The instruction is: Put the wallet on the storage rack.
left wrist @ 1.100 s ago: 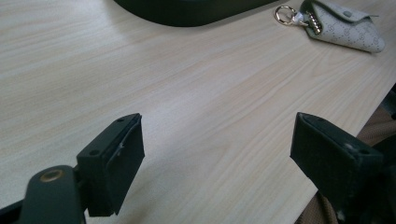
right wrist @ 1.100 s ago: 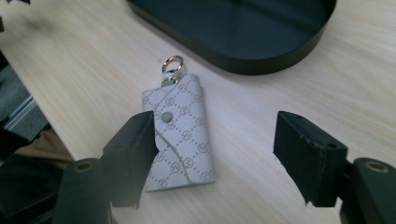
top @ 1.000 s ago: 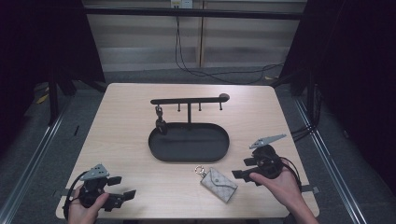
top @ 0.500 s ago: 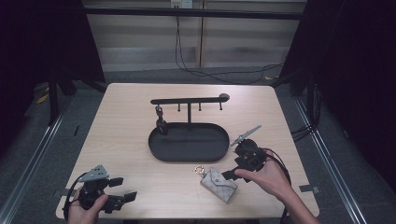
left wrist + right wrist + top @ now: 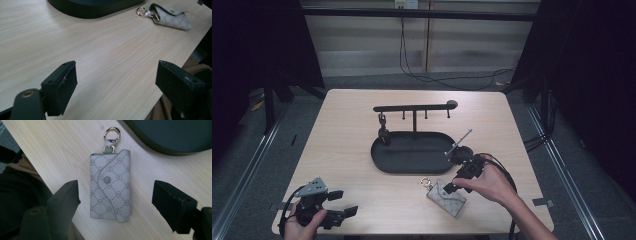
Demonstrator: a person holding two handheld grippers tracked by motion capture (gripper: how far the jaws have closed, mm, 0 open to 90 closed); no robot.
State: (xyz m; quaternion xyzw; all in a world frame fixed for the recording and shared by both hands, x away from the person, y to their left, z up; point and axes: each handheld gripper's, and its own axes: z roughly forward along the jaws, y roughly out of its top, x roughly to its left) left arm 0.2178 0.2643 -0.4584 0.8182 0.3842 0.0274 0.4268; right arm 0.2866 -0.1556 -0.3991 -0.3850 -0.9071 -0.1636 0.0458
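A grey patterned key pouch with a snap flap [image 5: 110, 186] (metal ring [image 5: 111, 132] at its top) lies flat on the pale wooden table [image 5: 352, 135], just beside the black oval tray [image 5: 412, 156]. The right gripper [image 5: 116, 202] hangs over it, jaws spread wide. The left gripper [image 5: 117, 86] is spread too, near the table's front edge.

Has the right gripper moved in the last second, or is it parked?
Yes. The right gripper has come in from the table's right edge toward the key pouch, now open above it, near the black tray.

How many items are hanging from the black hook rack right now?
1. A small dark item hangs from the leftmost hook of the black hook rack, above the black oval tray. The other hooks look bare, though they are small in the high view.
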